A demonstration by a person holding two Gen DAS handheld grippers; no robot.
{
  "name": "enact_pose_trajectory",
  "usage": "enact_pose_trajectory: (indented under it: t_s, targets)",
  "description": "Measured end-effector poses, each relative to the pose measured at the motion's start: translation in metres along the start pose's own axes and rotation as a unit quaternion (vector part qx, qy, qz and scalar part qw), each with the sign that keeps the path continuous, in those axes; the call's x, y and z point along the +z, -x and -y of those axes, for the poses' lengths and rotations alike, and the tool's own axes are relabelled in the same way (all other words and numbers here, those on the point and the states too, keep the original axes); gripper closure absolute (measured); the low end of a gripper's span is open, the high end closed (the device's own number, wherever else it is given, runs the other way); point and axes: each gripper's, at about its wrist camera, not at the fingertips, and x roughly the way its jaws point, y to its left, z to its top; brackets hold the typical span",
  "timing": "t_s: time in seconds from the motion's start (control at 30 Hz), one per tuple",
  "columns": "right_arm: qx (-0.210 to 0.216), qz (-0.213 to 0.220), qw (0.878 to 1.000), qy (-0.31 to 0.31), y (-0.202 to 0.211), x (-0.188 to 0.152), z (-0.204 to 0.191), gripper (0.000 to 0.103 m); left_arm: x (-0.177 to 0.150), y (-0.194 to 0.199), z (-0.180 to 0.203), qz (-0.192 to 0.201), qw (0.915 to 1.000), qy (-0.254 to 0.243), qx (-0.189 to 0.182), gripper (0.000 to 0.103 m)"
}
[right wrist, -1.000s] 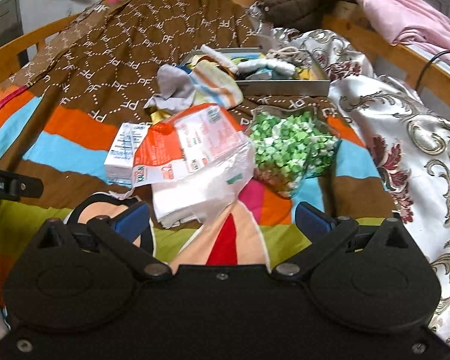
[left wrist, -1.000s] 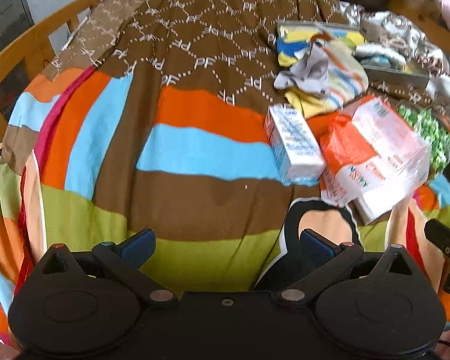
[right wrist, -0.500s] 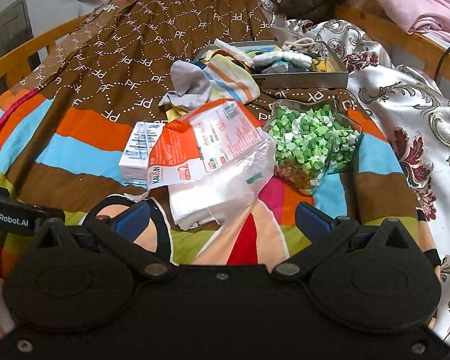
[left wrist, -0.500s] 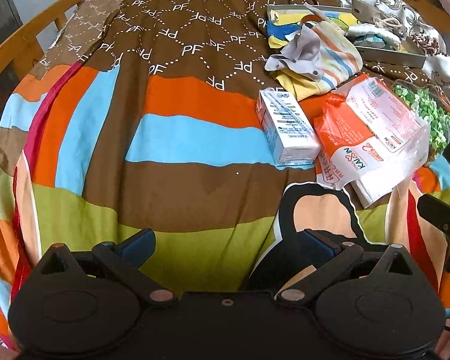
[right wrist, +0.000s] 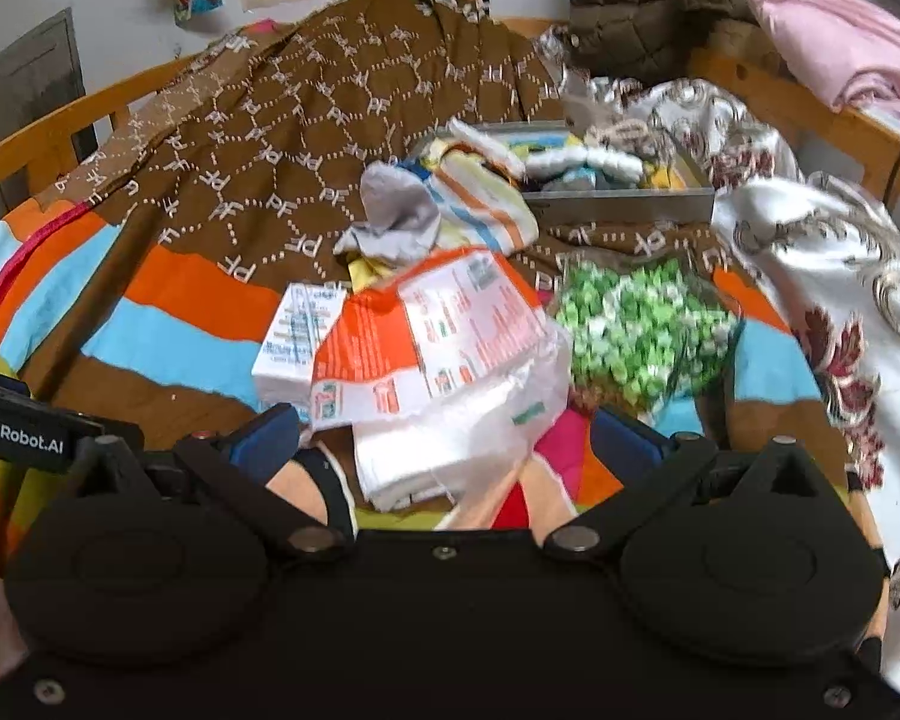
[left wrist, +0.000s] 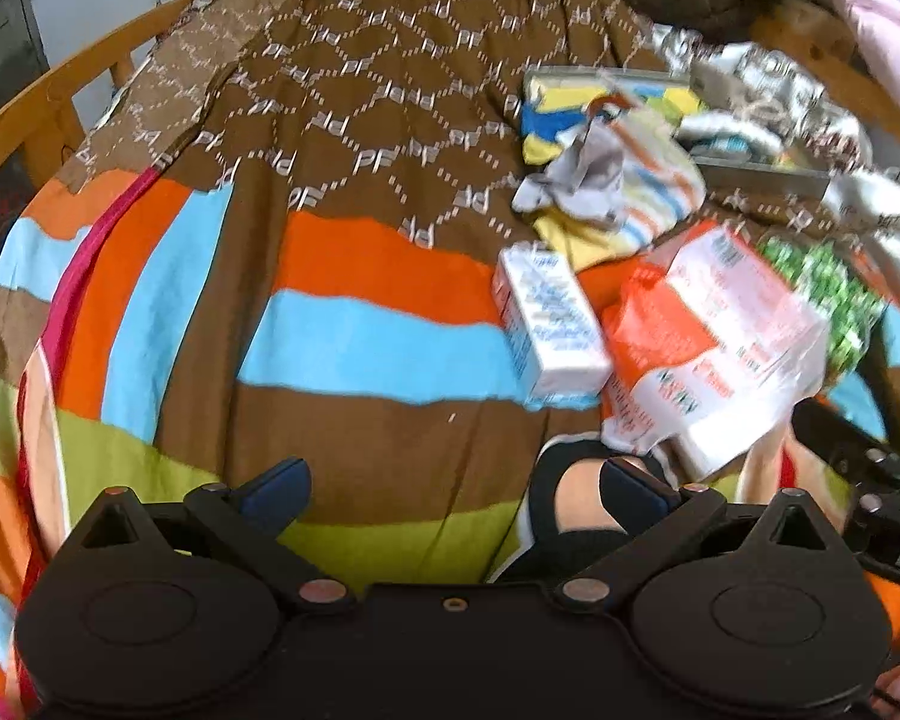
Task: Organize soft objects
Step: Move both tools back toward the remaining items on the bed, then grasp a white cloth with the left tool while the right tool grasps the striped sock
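Sorting barely begun on the bed

Both the left gripper (left wrist: pixel 455 483) and right gripper (right wrist: pixel 447 435) are hovering with fingers spread wide, gripping nothing; the tissue pack (right wrist: pixel 450 354), carton (left wrist: pixel 549 324) and sock pile (right wrist: pixel 438 210) are lying loose beside the half-filled tray (right wrist: pixel 618 199).

Left gripper (left wrist: pixel 453 489) hangs wide open over the striped multicoloured blanket (left wrist: pixel 354 336), with the white rectangular carton (left wrist: pixel 549 324) touching the orange-and-white plastic pack (left wrist: pixel 714 342) toward the blanket's right edge.
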Motion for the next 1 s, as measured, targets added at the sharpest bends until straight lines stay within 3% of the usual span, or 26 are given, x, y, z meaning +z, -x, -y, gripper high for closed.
enact_pose_trajectory:
  t_s: [0.47, 0.67, 0.77, 1.0]
  targets:
    - [-0.003, 0.068, 0.998, -0.014, 0.003, 0.032, 0.014, 0.001, 0.028, -0.01, 0.0, 0.071, 0.9963, 0.044, -0.018, 0.001]
    - [-0.007, 0.091, 0.996, 0.002, -0.002, 0.049, 0.016, 0.0, 0.045, -0.017, 0.004, 0.175, 0.9842, 0.025, 0.01, 0.001]
    - [-0.013, 0.108, 0.994, 0.013, -0.006, 0.058, 0.016, 0.001, 0.052, -0.023, 0.003, 0.204, 0.9779, 0.043, 0.017, 0.001]
    - [-0.028, 0.136, 0.99, 0.016, -0.021, 0.075, 0.024, 0.001, 0.069, -0.049, 0.012, 0.24, 0.9691, 0.053, -0.022, 0.001]
